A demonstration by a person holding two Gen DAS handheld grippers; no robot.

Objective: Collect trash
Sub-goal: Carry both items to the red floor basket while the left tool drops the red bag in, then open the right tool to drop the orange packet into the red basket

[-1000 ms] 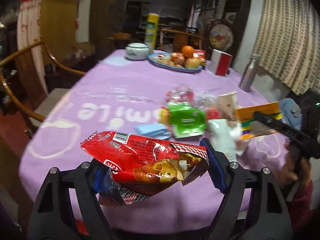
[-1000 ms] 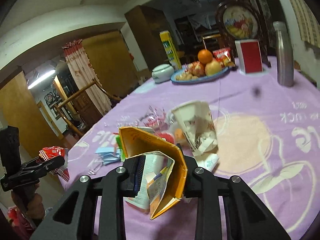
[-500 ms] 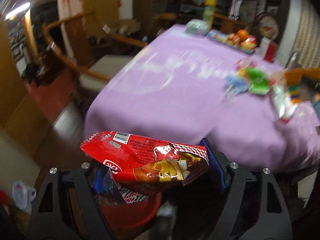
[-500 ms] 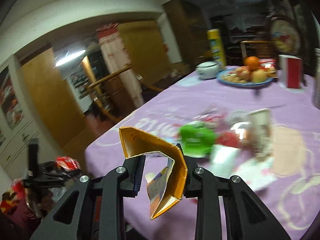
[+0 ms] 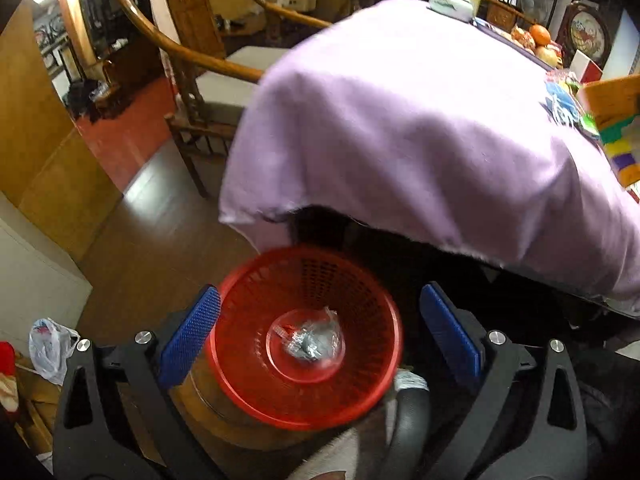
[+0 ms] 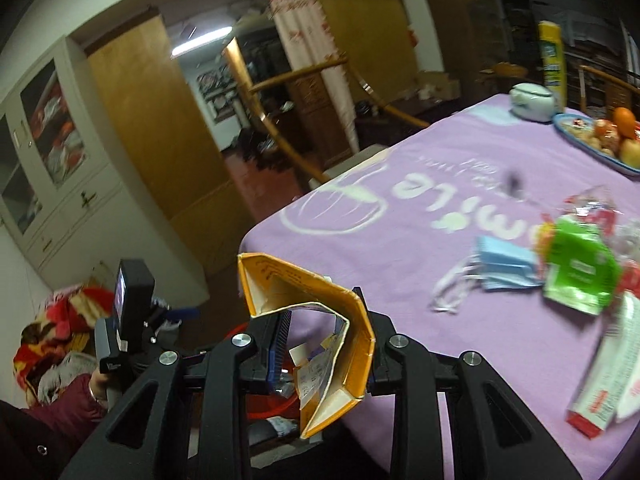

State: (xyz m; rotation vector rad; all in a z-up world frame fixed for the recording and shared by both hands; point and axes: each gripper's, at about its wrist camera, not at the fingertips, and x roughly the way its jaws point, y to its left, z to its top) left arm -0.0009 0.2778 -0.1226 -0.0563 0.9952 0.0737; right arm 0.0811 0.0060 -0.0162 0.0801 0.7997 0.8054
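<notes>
Left gripper [image 5: 320, 330]: matte black skeletal frame with triangular cut-outs, occupying the lower frame. Silver round screw heads sit at the linkage joints. Each finger carries a blue, dimple-textured rectangular pad [image 5: 190, 336].

Right gripper [image 6: 322, 350]: identical black frame and silver screws; one blue ribbed pad is visible at centre.

At lower left of the right wrist view, a hand [image 6: 98, 386] with bare skin emerges from a dark maroon sleeve [image 6: 60, 412].

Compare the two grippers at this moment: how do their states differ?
The left gripper is open and holds nothing, poised over the red basket; the right gripper is shut on a crushed yellow carton at the table's edge. Both have blue pads.
</notes>
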